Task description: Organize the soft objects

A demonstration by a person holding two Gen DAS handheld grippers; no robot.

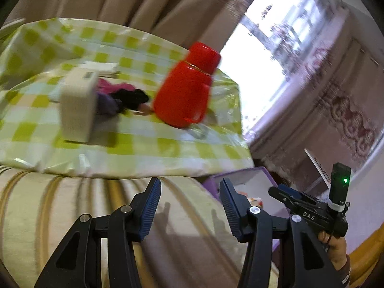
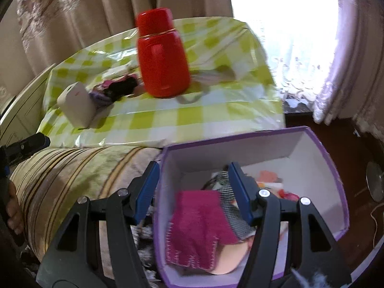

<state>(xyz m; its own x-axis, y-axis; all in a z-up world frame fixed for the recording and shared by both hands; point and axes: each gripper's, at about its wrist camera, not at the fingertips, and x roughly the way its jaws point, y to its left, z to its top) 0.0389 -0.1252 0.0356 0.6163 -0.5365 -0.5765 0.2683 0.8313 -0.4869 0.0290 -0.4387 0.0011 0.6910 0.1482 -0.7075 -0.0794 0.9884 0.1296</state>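
Two things stand tall on the green-checked tablecloth [image 1: 124, 144]: a red flask [image 1: 184, 88] and a cream box [image 1: 78, 105]. Between them lies a small heap of soft items [image 1: 124, 96], pink, purple and black, touching the cream box. A striped cushion [image 1: 72, 204] lies between the table edge and the left gripper [image 1: 189, 206], whose jaws stand apart over it with nothing between them. Beside the cushion sits a purple box [image 2: 319, 144] with white inner walls. It holds a magenta cloth [image 2: 199, 218] with pale stitching, a black-and-white striped fabric [image 2: 230, 206] and orange and red pieces at the far side. The right gripper [image 2: 194, 187] hovers over this box, jaws parted and empty, one finger outside the box wall, the other inside.
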